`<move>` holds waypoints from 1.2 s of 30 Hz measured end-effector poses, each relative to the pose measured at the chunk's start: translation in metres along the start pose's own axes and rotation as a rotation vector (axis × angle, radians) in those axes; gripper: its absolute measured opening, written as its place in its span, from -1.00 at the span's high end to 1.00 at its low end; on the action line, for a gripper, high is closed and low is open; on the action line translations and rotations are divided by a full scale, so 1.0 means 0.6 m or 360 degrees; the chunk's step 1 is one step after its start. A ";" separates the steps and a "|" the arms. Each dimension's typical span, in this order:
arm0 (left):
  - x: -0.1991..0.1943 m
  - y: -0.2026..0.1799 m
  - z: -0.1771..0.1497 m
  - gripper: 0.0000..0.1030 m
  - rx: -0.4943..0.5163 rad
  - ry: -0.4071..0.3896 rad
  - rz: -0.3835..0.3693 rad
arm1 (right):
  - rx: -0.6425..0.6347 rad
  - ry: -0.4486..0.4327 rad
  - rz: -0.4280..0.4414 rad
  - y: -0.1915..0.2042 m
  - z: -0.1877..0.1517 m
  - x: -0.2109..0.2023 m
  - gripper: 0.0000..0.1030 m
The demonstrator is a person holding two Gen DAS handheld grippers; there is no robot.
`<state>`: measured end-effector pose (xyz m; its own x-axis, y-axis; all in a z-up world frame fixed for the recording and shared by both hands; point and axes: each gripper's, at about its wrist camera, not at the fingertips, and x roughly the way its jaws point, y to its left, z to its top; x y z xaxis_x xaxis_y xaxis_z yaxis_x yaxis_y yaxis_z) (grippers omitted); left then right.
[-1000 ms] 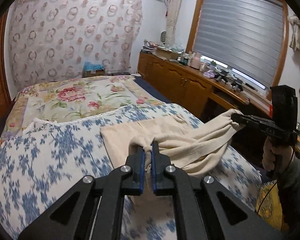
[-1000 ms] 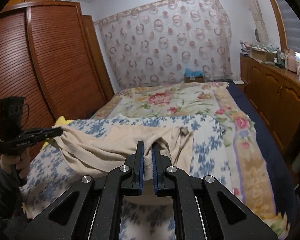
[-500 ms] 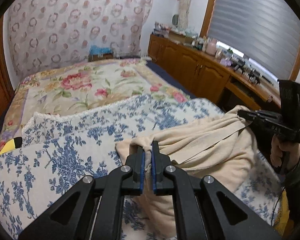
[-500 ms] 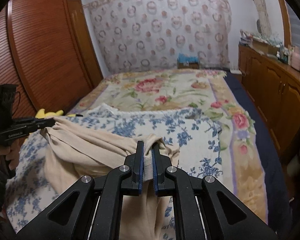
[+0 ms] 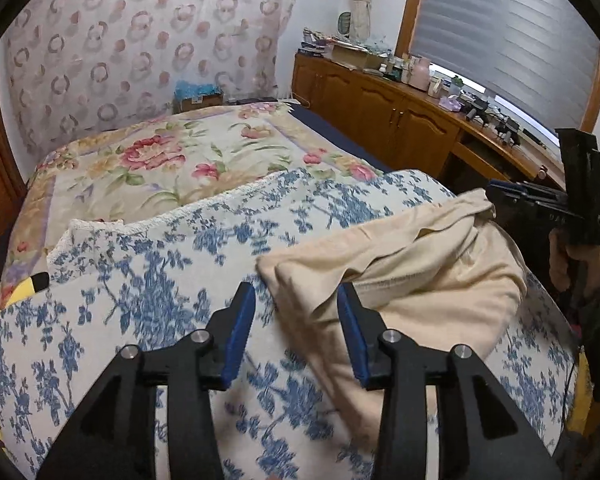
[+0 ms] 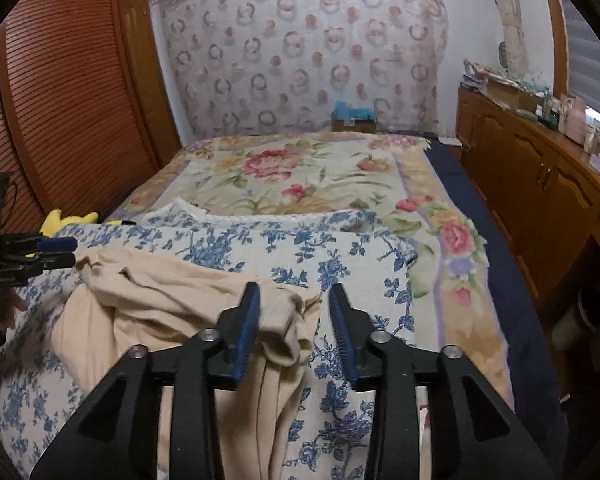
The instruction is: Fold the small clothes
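A cream garment [image 5: 404, 280] lies folded over and rumpled on the blue-flowered cover [image 5: 148, 280] at the near end of the bed. My left gripper [image 5: 296, 312] is open, its jaws standing on either side of the garment's left corner, holding nothing. My right gripper [image 6: 294, 316] is open over the garment's right corner [image 6: 284, 328], holding nothing. The garment shows in the right wrist view [image 6: 160, 304]. Each gripper shows in the other's view, the right one [image 5: 500, 196] at the garment's far edge, the left one [image 6: 60, 252] likewise.
A floral bedspread [image 5: 172, 156] covers the far half of the bed. Wooden cabinets [image 5: 388, 116] with clutter line the right wall. A louvred wardrobe [image 6: 68, 100] stands at the left. A yellow item [image 6: 64, 220] lies at the bed's left edge.
Both grippers pulled the garment's far edge toward the near end, folding it over, then opened and let go. The garment now rests on the cover.
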<state>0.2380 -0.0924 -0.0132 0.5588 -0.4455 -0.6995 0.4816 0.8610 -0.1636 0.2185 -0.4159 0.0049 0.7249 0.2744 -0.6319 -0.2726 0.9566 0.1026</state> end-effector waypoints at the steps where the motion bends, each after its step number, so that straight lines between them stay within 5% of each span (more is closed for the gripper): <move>1: 0.001 0.004 -0.007 0.17 -0.0003 0.0020 -0.0014 | -0.0014 0.0005 0.0001 0.000 0.000 -0.001 0.17; 8: 0.035 0.011 -0.037 0.15 -0.0008 0.0153 -0.0047 | -0.0085 0.0104 0.0057 0.008 -0.020 0.007 0.09; 21: 0.091 0.016 0.014 0.13 0.0004 0.0181 -0.0116 | -0.0219 0.0210 0.0058 0.012 -0.015 0.071 0.07; 23: 0.095 0.021 0.020 0.13 -0.0021 0.0169 -0.0137 | -0.0196 0.0188 0.0069 0.006 -0.005 0.075 0.13; 25: 0.096 0.025 0.024 0.13 -0.0036 0.0152 -0.0133 | -0.0190 0.0164 0.0132 0.002 0.004 0.076 0.65; 26: 0.096 0.026 0.027 0.13 -0.0046 0.0143 -0.0131 | -0.0190 0.0153 0.0154 0.001 0.008 0.075 0.75; 29: 0.092 0.033 0.037 0.13 -0.0069 0.0099 -0.0112 | -0.0096 0.0099 0.0178 -0.015 0.024 0.071 0.80; 36: 0.101 0.060 0.033 0.07 -0.0133 0.0117 -0.0003 | 0.0140 0.0062 -0.0118 -0.071 0.050 0.063 0.81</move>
<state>0.3024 -0.0933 -0.0479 0.5055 -0.4305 -0.7478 0.4228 0.8791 -0.2202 0.2765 -0.4433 0.0000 0.7154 0.2004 -0.6694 -0.1617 0.9795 0.1203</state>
